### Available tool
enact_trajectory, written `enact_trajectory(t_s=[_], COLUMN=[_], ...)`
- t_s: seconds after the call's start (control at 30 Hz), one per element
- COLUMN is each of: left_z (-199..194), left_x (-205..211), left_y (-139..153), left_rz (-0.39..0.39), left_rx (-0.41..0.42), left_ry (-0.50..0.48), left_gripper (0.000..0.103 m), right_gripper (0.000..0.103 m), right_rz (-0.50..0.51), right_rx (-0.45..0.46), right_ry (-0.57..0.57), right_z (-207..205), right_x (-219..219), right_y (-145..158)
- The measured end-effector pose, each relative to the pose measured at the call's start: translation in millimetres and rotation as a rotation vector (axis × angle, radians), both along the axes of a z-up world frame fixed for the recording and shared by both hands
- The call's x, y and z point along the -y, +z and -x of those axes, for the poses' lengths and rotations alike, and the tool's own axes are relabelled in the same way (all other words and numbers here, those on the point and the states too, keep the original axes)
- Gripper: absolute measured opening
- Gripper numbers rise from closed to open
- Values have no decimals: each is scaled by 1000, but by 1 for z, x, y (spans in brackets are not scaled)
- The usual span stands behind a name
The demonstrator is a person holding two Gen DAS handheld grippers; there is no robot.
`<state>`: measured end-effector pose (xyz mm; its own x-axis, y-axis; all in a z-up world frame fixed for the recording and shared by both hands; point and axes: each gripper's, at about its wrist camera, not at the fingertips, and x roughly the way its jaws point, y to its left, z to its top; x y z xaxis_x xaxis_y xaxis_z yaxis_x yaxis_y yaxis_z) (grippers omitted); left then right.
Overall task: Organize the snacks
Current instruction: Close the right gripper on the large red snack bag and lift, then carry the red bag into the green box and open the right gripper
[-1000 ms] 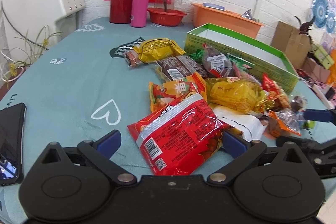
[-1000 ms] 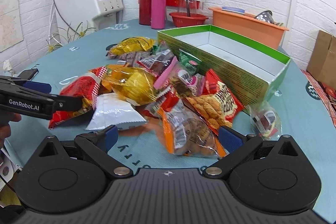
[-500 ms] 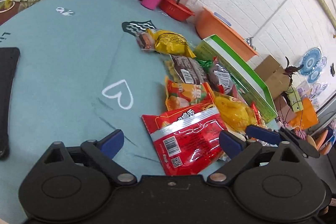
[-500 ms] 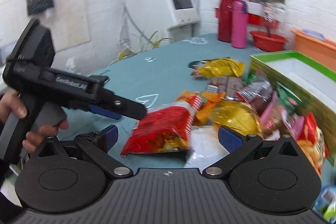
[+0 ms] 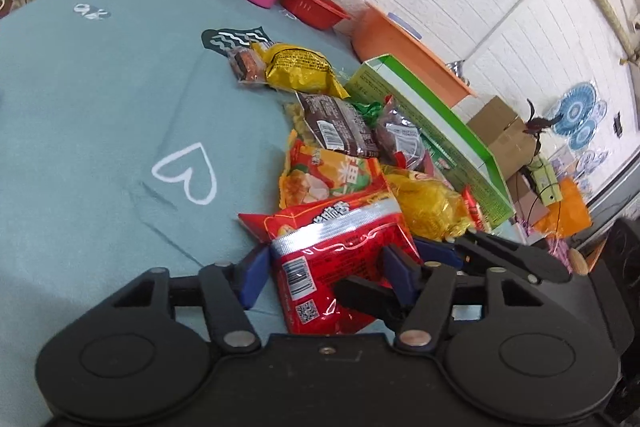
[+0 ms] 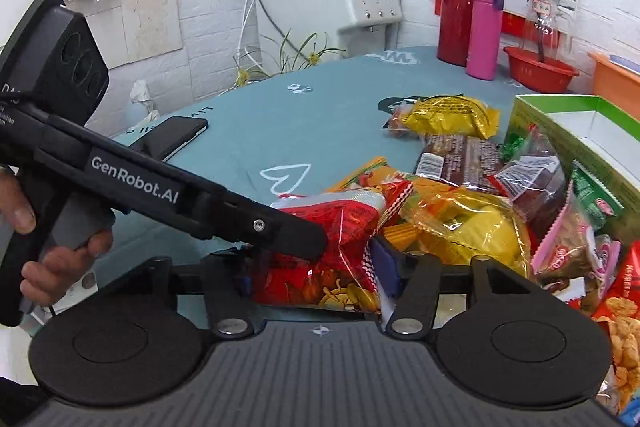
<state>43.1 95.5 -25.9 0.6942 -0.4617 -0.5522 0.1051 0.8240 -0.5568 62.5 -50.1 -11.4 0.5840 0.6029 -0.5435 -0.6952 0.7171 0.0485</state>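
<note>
Both hand-held grippers are closing in on the same item: a red snack bag (image 5: 340, 259), lying at the near edge of the snack pile on the teal-covered desk (image 5: 100, 99).

Left hand-held gripper (image 5: 324, 267): its blue pads (image 5: 252, 273) are pressing against both sides of the bag's lower half, barcode end facing the camera. It is gripping the red snack bag.

Right hand-held gripper (image 6: 320, 273): in its own view the blue pads (image 6: 382, 267) are sitting on either side of the same red snack bag (image 6: 332, 247), clamping it across the chip-printed end. The left unit's black body (image 6: 140, 183), marked GenRobot.AI, is crossing in front, and the person's left hand (image 6: 52, 255) is wrapping its handle.

Pile behind the bag: an orange-and-red snack pack (image 5: 332, 175) is touching its top edge; a yellow cellophane pack (image 5: 428, 203) is lying just to the right; a brown wrapped bar (image 5: 336, 125) is lying farther back; a gold foil pack (image 5: 298, 67) is sitting at the far end. The green-rimmed cardboard box (image 5: 440, 131) is standing open along the right of the pile.

Far edge of the desk: red thermos jug (image 6: 458, 3), pink flask (image 6: 484, 31), red basin (image 6: 540, 69). A dark phone (image 6: 176, 137) is lying on the left side of the desk.
</note>
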Motion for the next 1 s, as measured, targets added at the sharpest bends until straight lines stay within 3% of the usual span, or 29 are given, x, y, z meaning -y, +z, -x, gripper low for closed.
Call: enact_trajectory(t_s=[0.1, 0.27, 0.37, 0.5, 0.63, 1.0], left_z=[9, 5, -11, -44, -89, -201], left_x=[1, 26, 48, 93, 136, 205], left_y=[17, 59, 83, 104, 104, 78], left_rz=[-2, -43, -54, -94, -77, -58], left_rx=[47, 182, 253, 326, 328, 247], left_ry=[7, -35, -92, -186, -261, -346], left_gripper=[54, 51, 46, 46, 46, 47], right_gripper=[71, 68, 62, 62, 62, 62], right_rz=[-23, -98, -139, -198, -185, -210], right_rx=[28, 136, 208, 262, 315, 243], right_ry=[-14, -63, -126, -243, -369, -572], right_z=[11, 24, 23, 12, -2, -79], right_x=[10, 33, 55, 95, 128, 202], right_y=[8, 35, 49, 64, 70, 48])
